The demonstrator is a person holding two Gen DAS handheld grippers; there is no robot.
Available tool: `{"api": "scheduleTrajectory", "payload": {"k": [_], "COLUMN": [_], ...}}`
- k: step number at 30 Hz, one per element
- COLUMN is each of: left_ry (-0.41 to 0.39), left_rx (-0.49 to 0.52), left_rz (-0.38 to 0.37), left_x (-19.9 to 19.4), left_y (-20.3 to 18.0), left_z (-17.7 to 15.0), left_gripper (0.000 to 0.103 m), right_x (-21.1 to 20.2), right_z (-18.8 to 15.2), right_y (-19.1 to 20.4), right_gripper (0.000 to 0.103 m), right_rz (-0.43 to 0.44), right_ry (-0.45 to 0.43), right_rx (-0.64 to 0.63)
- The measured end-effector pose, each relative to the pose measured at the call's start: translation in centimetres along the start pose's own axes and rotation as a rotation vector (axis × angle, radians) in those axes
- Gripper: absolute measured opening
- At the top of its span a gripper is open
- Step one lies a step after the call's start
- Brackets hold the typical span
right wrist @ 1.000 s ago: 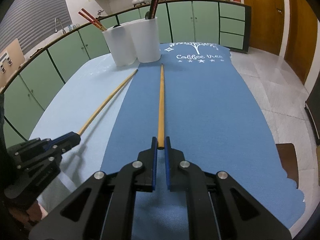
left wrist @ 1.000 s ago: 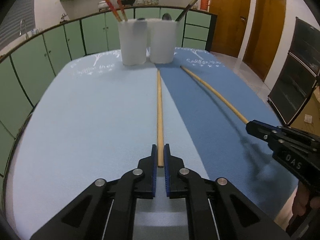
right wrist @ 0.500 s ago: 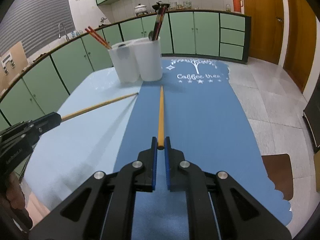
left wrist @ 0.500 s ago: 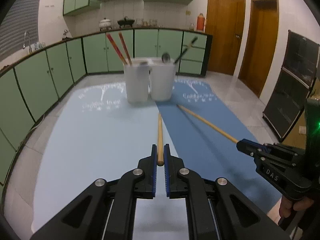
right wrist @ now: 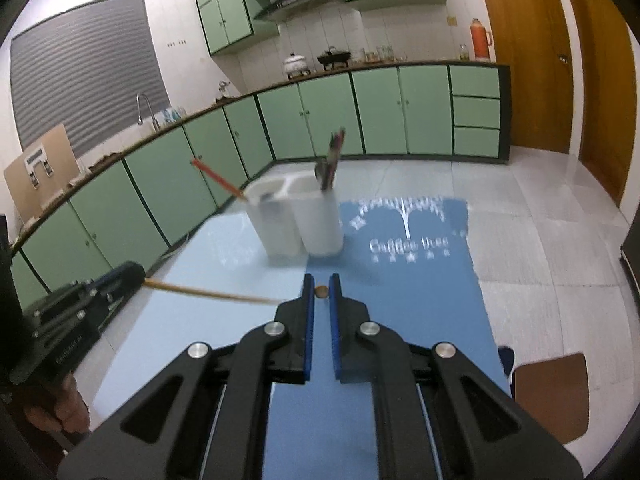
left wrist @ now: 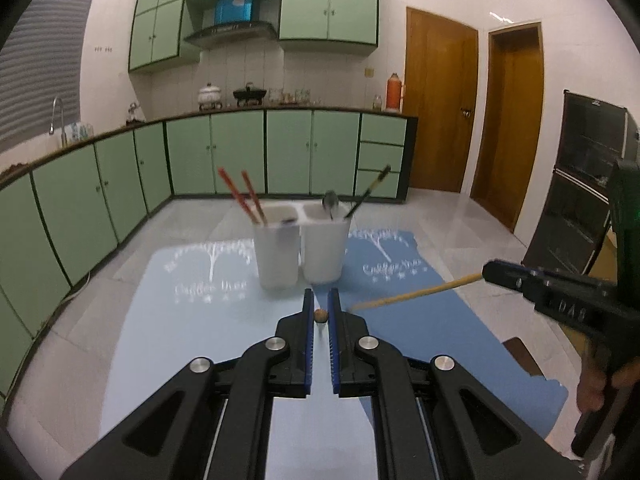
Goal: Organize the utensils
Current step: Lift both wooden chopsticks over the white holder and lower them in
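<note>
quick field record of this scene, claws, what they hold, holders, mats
left claw: shut on a wooden chopstick, seen end-on
right claw: shut on a second wooden chopstick, seen end-on
holders: two white cups side by side, at the far end of the mats
left cup contents: red chopsticks
right cup contents: dark utensils
surface: light blue mat beside darker blue mat

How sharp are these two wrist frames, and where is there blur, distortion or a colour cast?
Left wrist view: the left gripper is crisp, while the white utensil cups and the mat lettering are smeared; a pinkish cast tints the walls. Right wrist view: the right gripper is sharp, but the wooden chopstick and the cups are blurred. Both views bend the green cabinets and are dark at the corners.
</note>
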State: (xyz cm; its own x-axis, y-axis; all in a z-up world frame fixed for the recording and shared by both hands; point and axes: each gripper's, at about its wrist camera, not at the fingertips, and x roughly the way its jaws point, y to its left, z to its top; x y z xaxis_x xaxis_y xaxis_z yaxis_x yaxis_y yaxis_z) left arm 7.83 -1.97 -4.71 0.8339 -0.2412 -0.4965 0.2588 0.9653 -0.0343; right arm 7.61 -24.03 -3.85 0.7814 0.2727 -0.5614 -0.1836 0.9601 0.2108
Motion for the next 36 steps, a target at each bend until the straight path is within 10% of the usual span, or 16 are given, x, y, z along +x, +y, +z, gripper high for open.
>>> {"api": "scheduleTrajectory", "payload": {"k": [21, 36], "left_ry": [-0.075, -0.272], "left_rx": [0.016, 0.064], "left_rz": [-0.017, -0.005], "left_x": [-0.1, -2.9], "left_y": [1.5, 1.1], "left_z": [4.9, 11.8], "left_gripper": [0.007, 0.007], "right_x": [-0.1, -2.9], "right_z": [8.5, 15.9], "right_y": [3.0, 3.3], "right_gripper": [0.006, 0.006], "right_rz": [0.120, 0.104], "right_ry": [-0.009, -0.168], "right_rx": [-0.110, -0.166]}}
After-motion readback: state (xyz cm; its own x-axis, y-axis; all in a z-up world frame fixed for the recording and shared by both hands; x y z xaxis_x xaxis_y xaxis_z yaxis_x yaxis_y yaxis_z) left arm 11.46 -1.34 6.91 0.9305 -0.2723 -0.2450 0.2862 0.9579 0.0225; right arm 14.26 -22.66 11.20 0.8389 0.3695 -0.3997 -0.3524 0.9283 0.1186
